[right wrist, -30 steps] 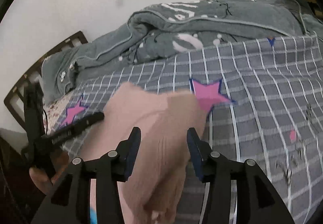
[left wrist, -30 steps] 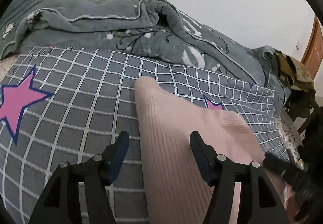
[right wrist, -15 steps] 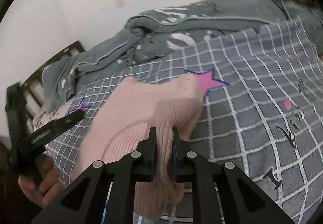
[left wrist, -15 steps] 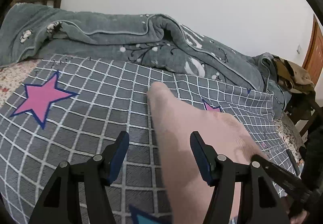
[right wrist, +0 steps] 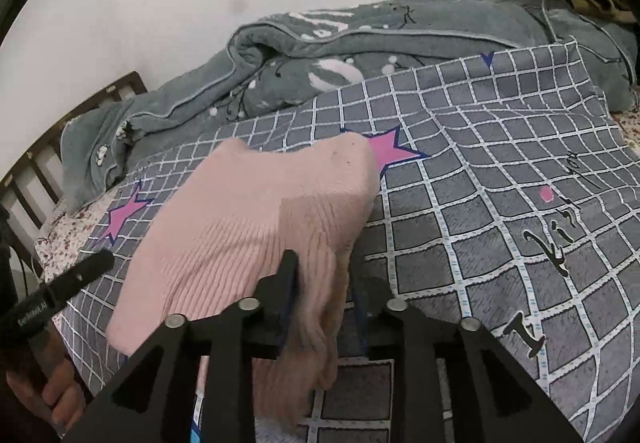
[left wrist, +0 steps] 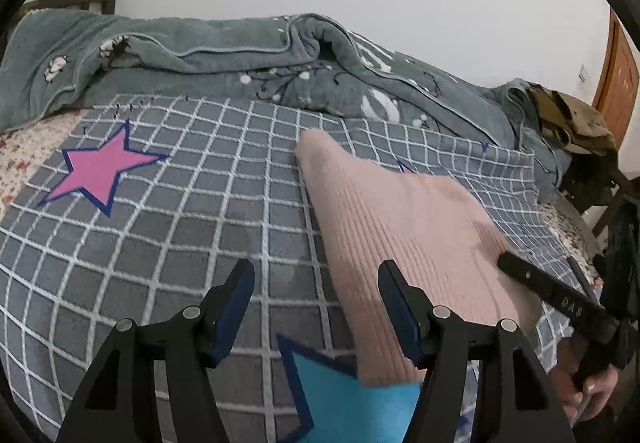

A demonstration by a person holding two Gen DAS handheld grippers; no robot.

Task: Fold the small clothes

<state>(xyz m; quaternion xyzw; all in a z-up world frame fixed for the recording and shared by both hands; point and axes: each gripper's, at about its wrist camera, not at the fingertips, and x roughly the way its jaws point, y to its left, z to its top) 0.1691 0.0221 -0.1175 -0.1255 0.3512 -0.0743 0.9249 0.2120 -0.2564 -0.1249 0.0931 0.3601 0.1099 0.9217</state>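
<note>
A pink ribbed knit garment [left wrist: 404,239] lies on the grey checked bedspread [left wrist: 180,227]. It also shows in the right wrist view [right wrist: 256,227]. My left gripper [left wrist: 316,307] is open and empty, its fingers astride the garment's near left edge. My right gripper [right wrist: 324,287] has its jaws partly apart with a fold of the garment's near edge between them, lifted off the bed. The right gripper's finger [left wrist: 532,279] shows at the right of the left wrist view, and the left gripper's finger [right wrist: 68,283] shows at the left of the right wrist view.
A rumpled grey-green quilt [left wrist: 248,59] is heaped along the back of the bed against the white wall. Pink stars [left wrist: 100,167] and a blue star [left wrist: 352,391] mark the bedspread. A wooden headboard [right wrist: 52,147] stands at the left. A chair with brown clothes [left wrist: 576,119] stands at far right.
My right gripper shut on the garment's near edge half a second ago and its jaws have since parted somewhat, cloth still between them. My left gripper has drawn back and stays open.
</note>
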